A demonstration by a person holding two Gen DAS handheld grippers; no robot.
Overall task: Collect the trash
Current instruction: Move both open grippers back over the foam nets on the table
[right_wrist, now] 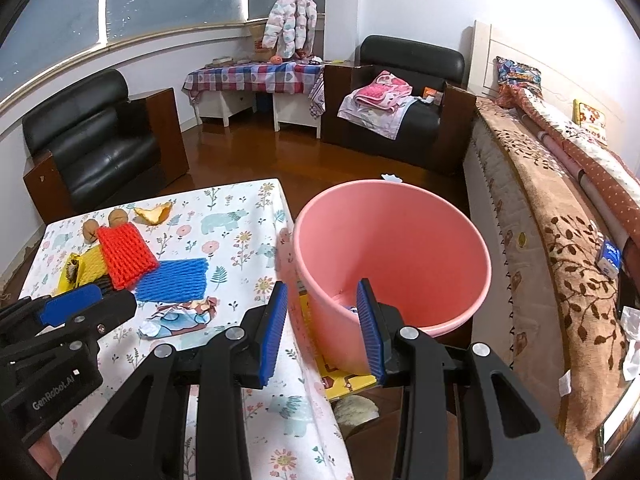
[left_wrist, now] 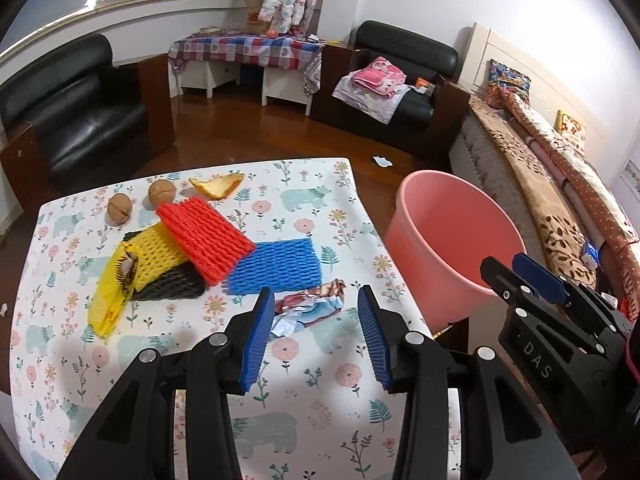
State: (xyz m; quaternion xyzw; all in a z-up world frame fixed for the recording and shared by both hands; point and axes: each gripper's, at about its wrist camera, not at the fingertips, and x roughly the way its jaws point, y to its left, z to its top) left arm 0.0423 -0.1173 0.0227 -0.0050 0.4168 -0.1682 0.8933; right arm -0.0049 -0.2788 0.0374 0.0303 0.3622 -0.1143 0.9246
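White walls (right_wrist: 420, 4) and a glossy brown wooden floor (right_wrist: 256, 152) frame the room. At ten o'clock sits a black leather armchair (right_wrist: 96, 144) under a curved dark window (right_wrist: 160, 0). At twelve stands a low bench with a checked cloth (right_wrist: 252, 78); at one, a second black armchair (right_wrist: 404, 92); at three, a bed with a floral cover (right_wrist: 552, 220).

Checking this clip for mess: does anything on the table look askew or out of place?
Yes. The foam nets are heaped crookedly: the red one leans tilted across the yellow and blue ones. A crumpled wrapper lies loose nearby.
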